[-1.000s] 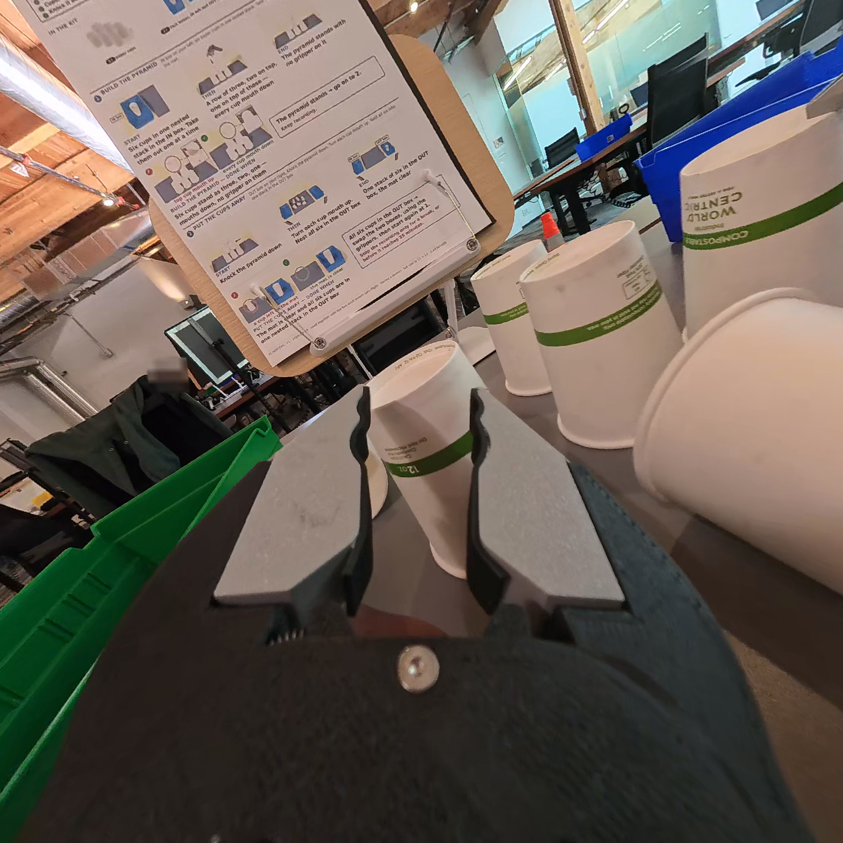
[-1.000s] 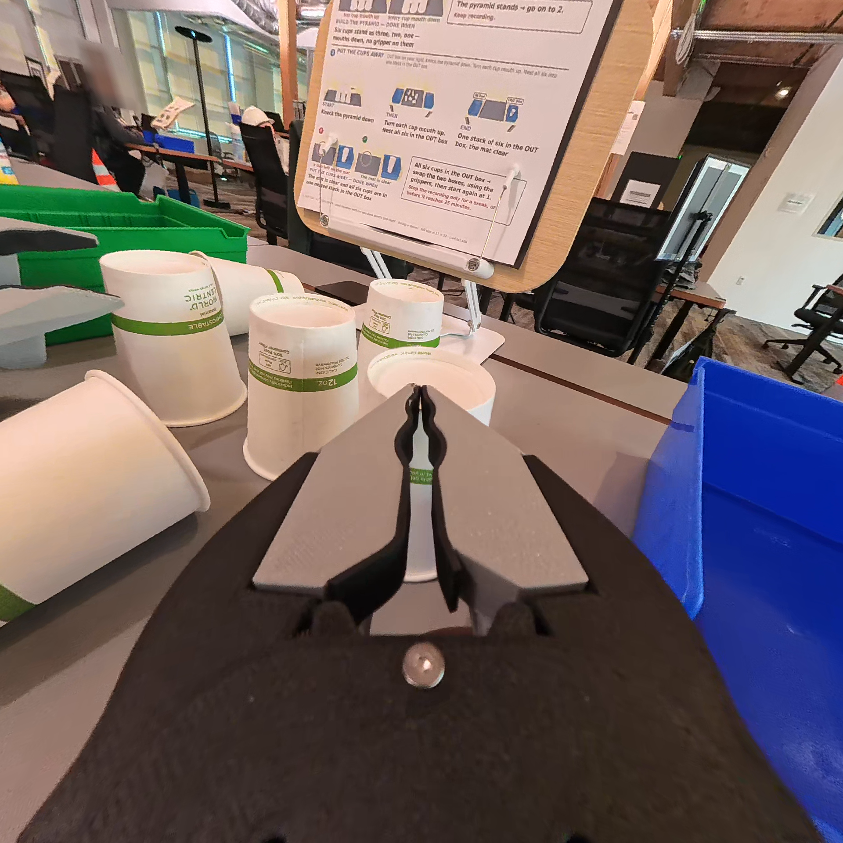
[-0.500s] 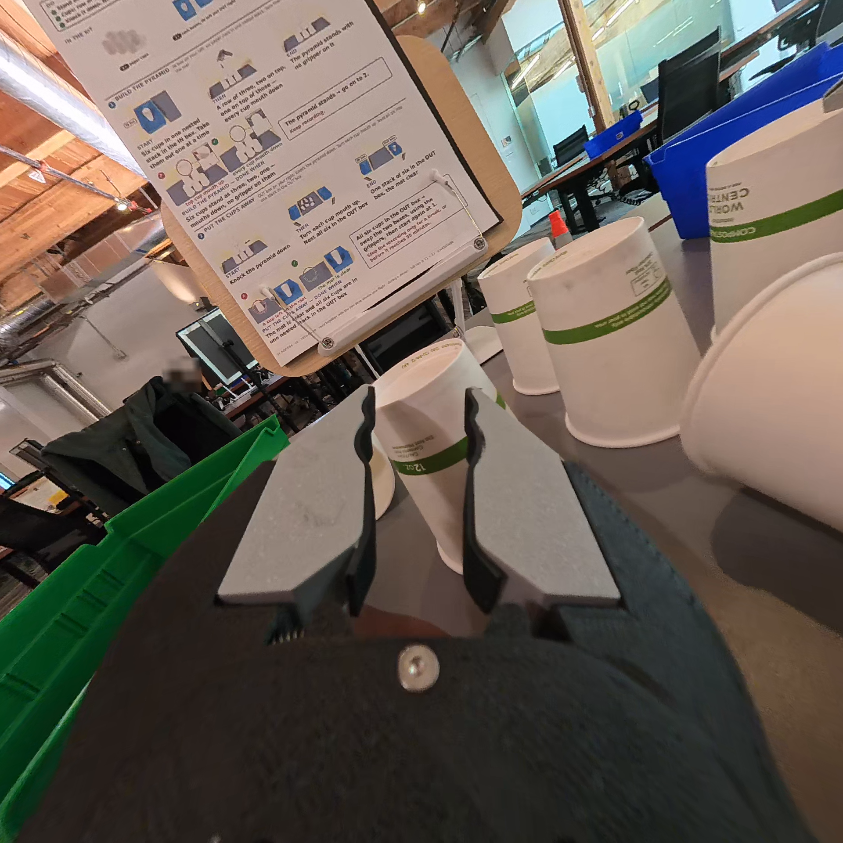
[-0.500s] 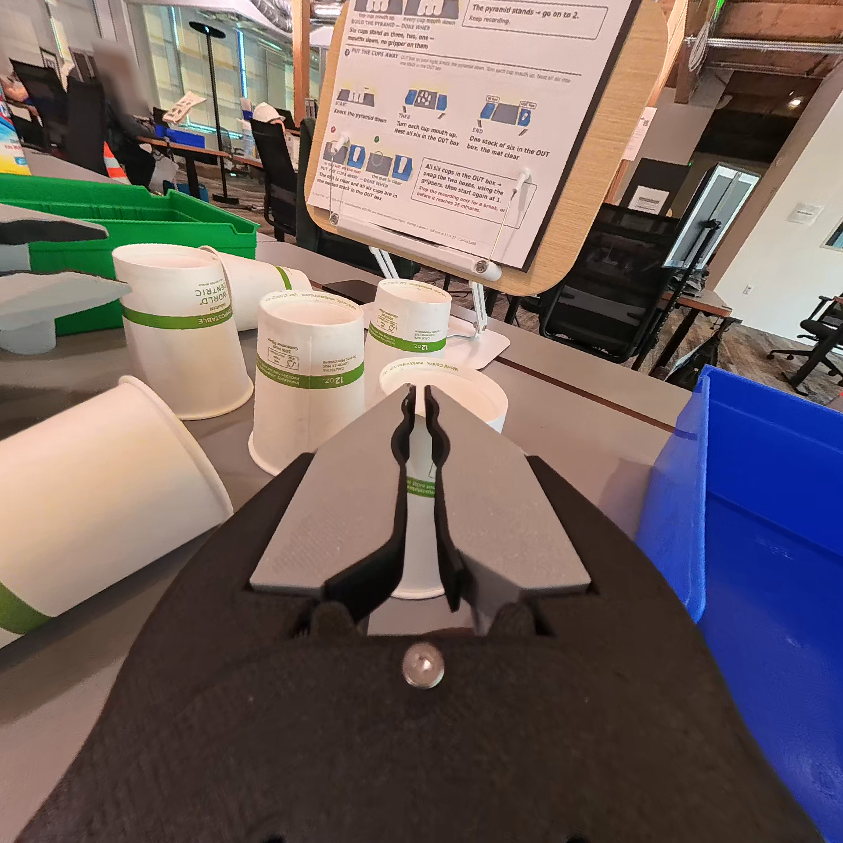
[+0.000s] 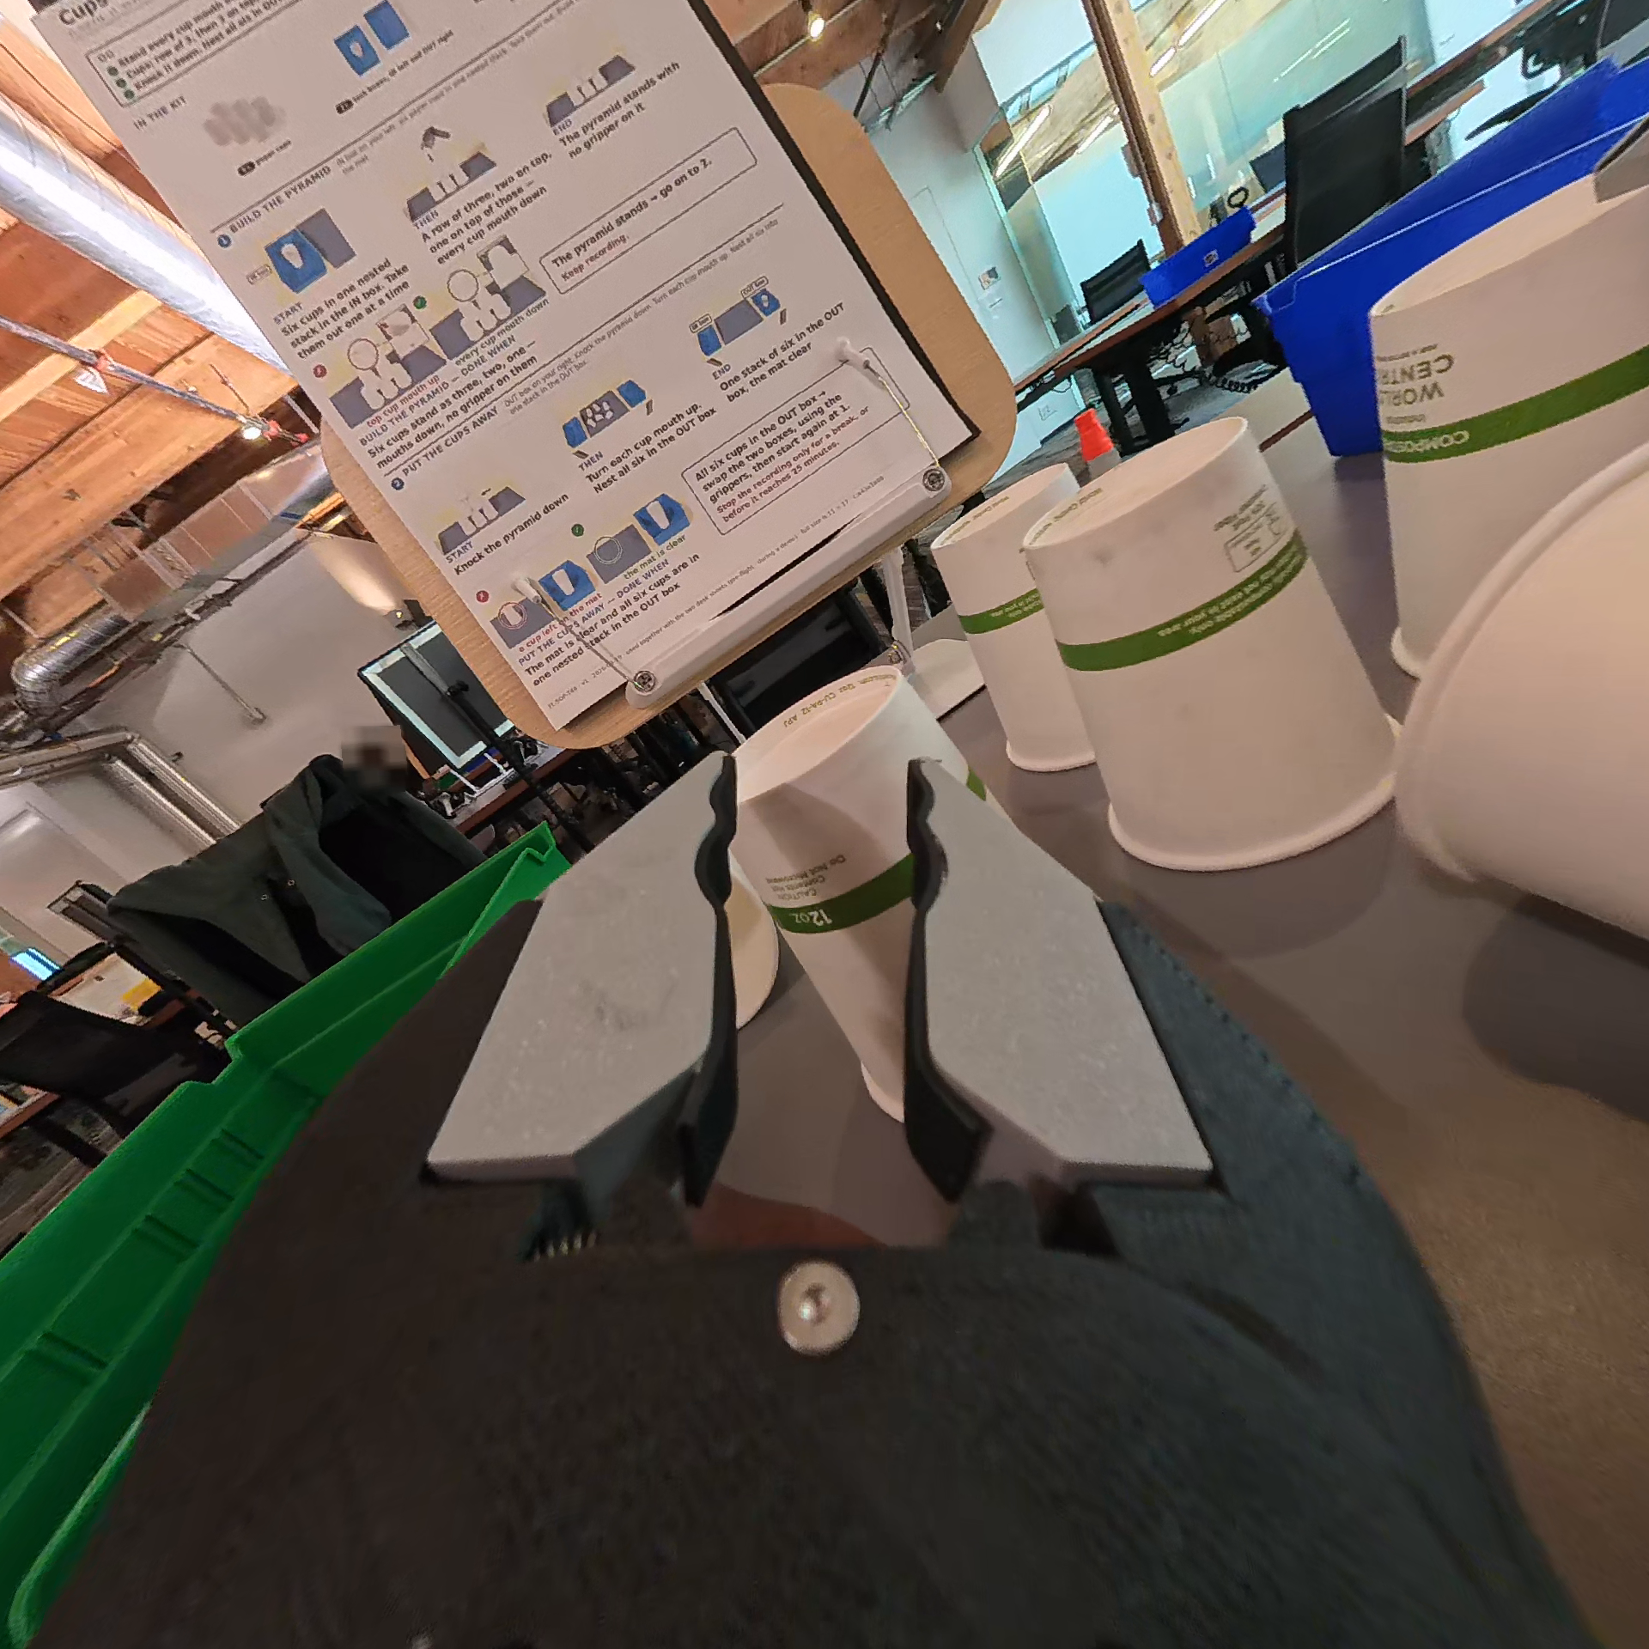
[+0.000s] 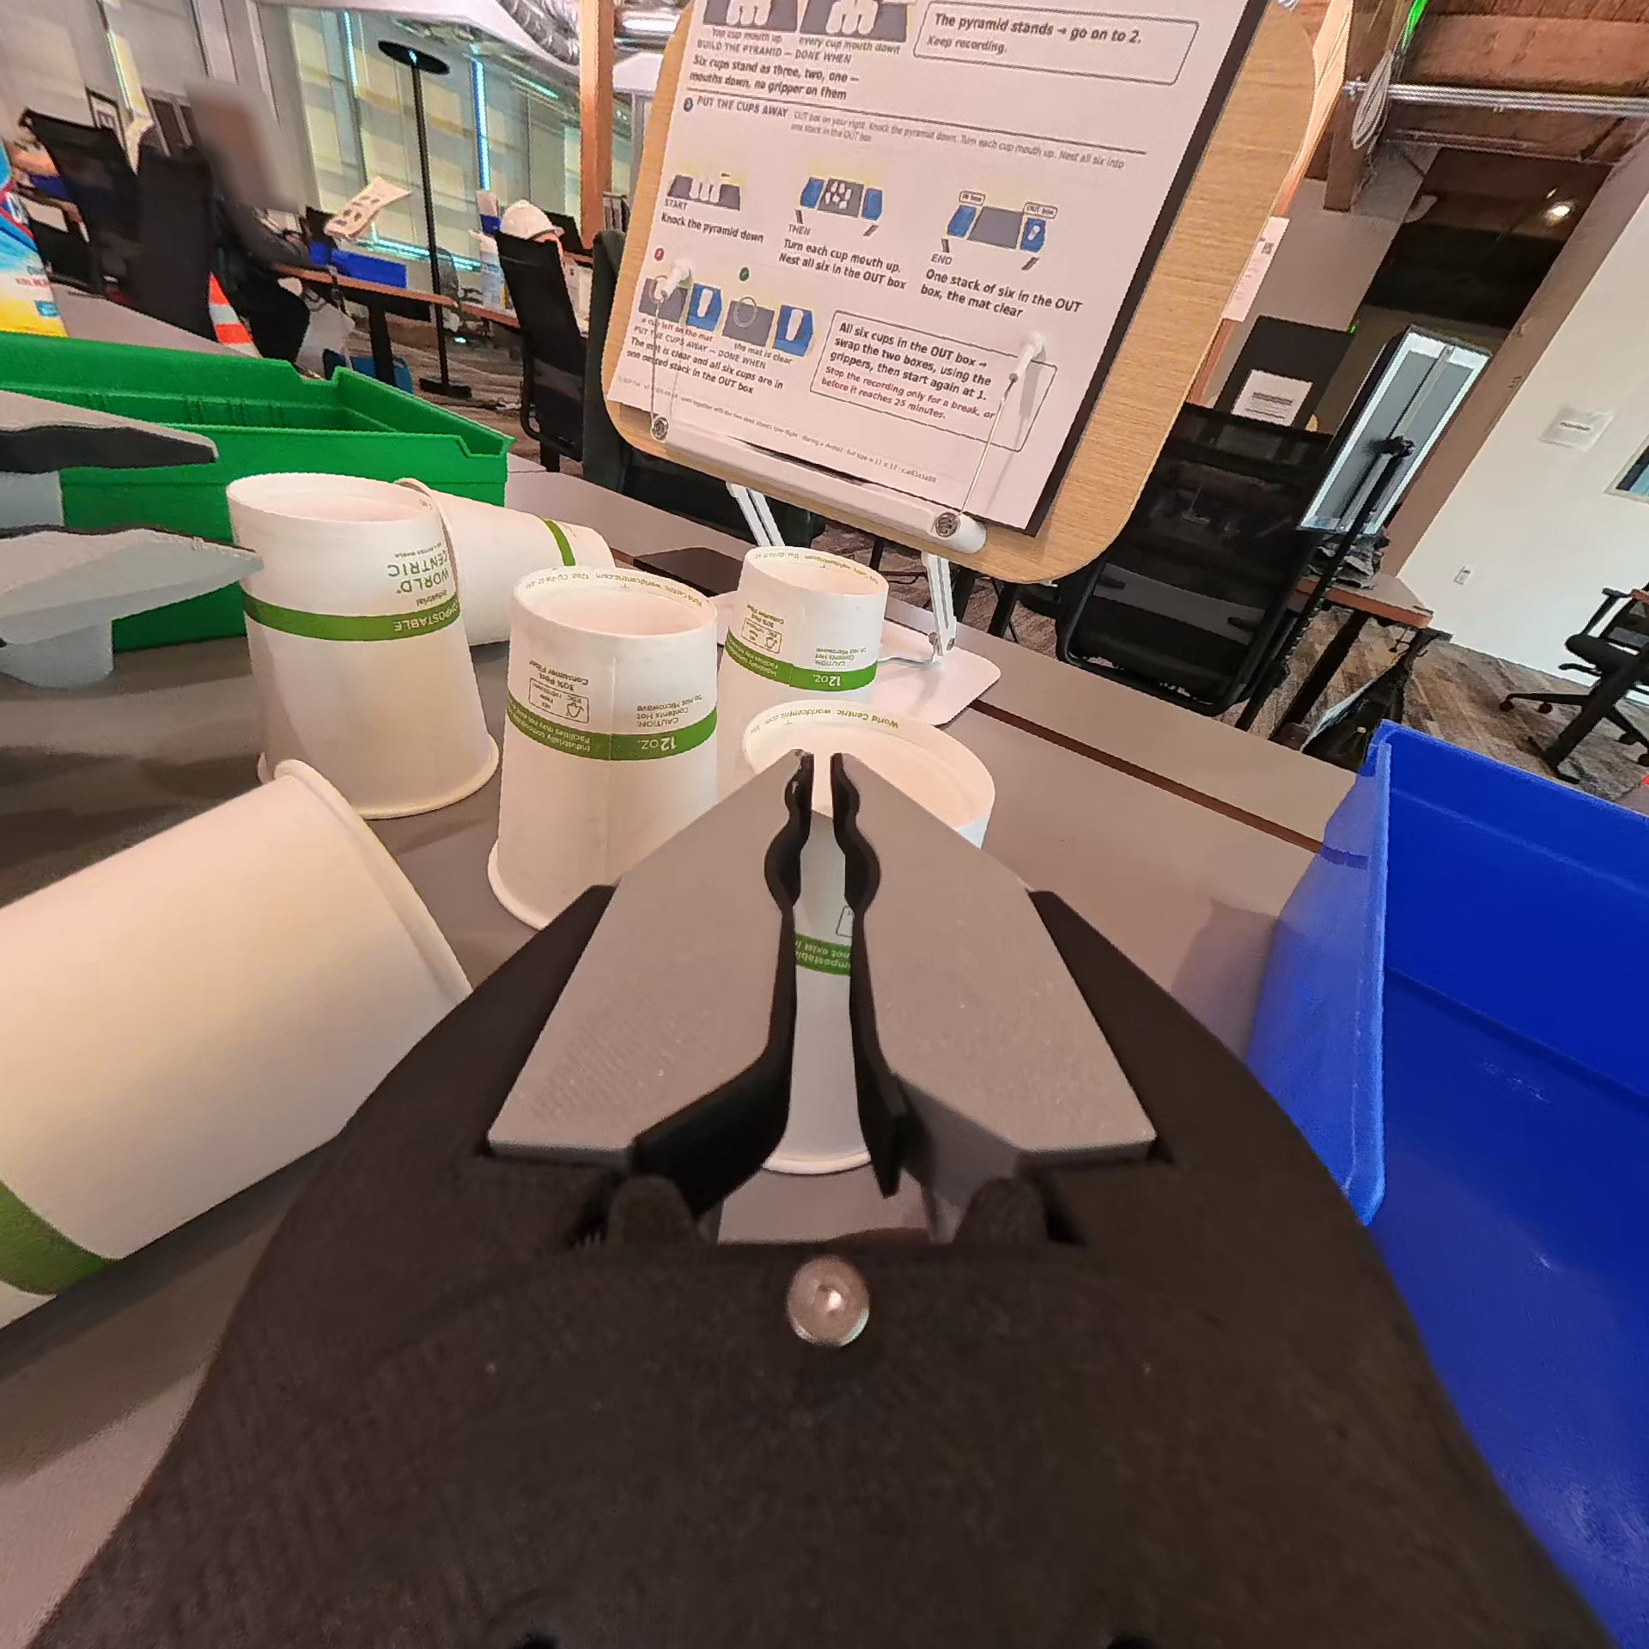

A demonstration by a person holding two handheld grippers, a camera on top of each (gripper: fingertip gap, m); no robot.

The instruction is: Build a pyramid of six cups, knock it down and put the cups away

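Your left gripper (image 5: 821, 901) has its fingers spread either side of a tilted paper cup (image 5: 834, 879) beside the green bin (image 5: 268, 1115); contact is unclear. Your right gripper (image 6: 821, 803) has its fingers nearly together before an upside-down cup (image 6: 879, 776) on the worktop (image 6: 1133, 830), next to the blue bin (image 6: 1472, 1026). Three cups stand mouth down nearby, and one lies on its side.

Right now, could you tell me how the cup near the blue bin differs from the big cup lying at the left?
The cup near the blue bin stands upside down; the cup lying at the left is tipped on its side. The standing one sits behind the right gripper, the lying one beside it. Both are white with a green band.
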